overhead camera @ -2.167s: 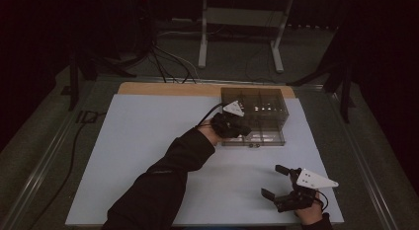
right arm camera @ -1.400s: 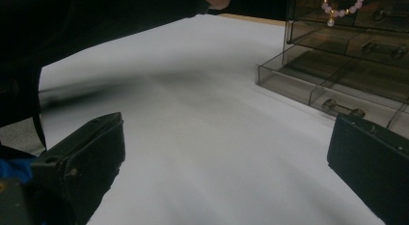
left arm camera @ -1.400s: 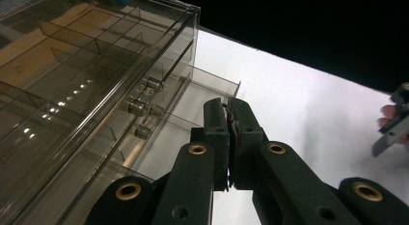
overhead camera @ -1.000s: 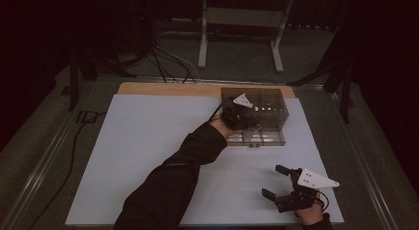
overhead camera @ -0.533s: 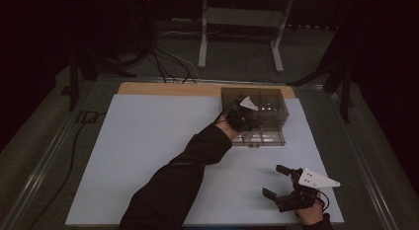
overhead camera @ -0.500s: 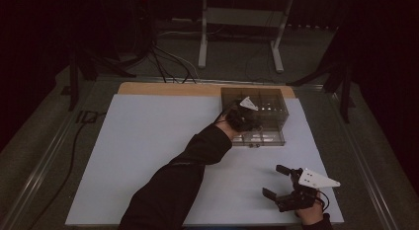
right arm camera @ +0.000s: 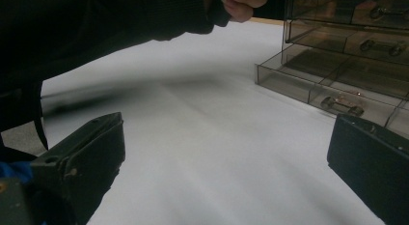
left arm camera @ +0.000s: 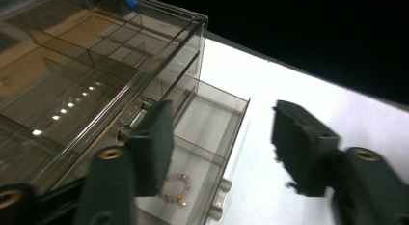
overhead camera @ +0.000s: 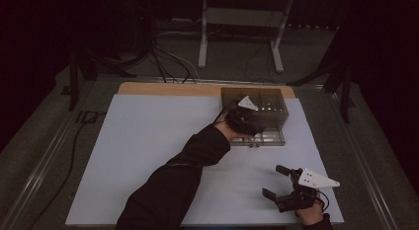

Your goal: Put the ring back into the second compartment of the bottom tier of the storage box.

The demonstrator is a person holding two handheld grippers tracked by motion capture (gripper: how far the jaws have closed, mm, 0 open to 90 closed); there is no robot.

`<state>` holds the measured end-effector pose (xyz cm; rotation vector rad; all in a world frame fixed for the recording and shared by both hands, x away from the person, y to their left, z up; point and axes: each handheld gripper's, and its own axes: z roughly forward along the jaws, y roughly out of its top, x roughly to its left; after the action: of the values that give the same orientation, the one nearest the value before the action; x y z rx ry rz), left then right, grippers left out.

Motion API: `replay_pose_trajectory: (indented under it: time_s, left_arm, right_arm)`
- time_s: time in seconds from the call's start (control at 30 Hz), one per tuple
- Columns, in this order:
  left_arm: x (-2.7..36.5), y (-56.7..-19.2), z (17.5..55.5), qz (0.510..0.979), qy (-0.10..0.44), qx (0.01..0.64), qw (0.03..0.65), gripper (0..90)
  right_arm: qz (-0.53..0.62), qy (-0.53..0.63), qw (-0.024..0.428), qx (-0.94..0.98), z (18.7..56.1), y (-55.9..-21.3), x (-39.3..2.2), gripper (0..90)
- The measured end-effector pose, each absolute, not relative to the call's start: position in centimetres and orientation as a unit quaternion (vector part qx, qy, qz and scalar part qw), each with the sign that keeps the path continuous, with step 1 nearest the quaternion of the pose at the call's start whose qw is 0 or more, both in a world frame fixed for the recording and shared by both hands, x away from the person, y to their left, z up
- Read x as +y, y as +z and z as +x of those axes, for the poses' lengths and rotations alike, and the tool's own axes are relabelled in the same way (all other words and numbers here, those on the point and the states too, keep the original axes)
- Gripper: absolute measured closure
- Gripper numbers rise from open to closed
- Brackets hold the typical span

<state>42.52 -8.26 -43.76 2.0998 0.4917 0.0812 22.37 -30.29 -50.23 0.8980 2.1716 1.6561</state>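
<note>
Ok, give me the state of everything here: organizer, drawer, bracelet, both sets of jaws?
Clear drawer organizer: upright at the table's far edge.
Bottom drawer: pulled out.
Bead bracelet: lying in the open drawer, not gripped.
Left gripper: jaws have just been opening, nothing between them.
Right gripper: jaws open, empty, near the table's front edge.

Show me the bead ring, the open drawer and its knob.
bead ring (left arm camera: 176, 188), left gripper view, on its beaded loop
drawer (left arm camera: 226, 100), left gripper view, on its far wall
knob (left arm camera: 219, 202), left gripper view, on its metal stem

Smoky clear drawer box (overhead camera: 269, 104), pink-and-gold bead ring (left arm camera: 176, 187), white table (overhead camera: 148, 141), black jaws
</note>
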Motion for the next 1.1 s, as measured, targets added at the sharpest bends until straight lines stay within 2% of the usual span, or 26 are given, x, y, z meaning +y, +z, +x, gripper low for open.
replay_pose_trajectory:
  time_s: [0.27,0.37,0.4,0.47,0.57,0.73,1.1]
  left_arm:
    - [-6.9,-42.8,41.7,0.854,0.028,0.204,0.477,29.5]
    - [-6.2,-42.3,41.6,0.846,0.003,0.200,0.493,19.7]
    - [-6.0,-42.1,41.5,0.845,0.003,0.195,0.498,15.9]
    - [-5.7,-41.7,41.3,0.844,0.003,0.197,0.498,14.0]
    - [-5.4,-41.3,41.2,0.847,0.002,0.197,0.494,3.5]
    - [-4.6,-40.7,40.9,0.846,0.013,0.203,0.493,0.5]
    - [-1.6,-40.1,39.7,0.845,0.047,0.203,0.493,0.5]
  right_arm:
    - [0.310,0.570,0.132,0.749,22.4,-50.3,-30.3,0.0]
    - [0.313,0.569,0.129,0.749,22.5,-50.5,-30.4,0.0]
    - [0.313,0.569,0.130,0.749,22.5,-50.5,-30.4,0.0]
    - [0.315,0.570,0.128,0.749,22.6,-50.5,-30.4,0.0]
    - [0.316,0.569,0.123,0.749,22.7,-50.6,-30.3,0.0]
    - [0.311,0.569,0.125,0.751,22.7,-50.6,-30.2,0.0]
    - [0.308,0.571,0.121,0.751,22.9,-50.6,-30.1,0.0]
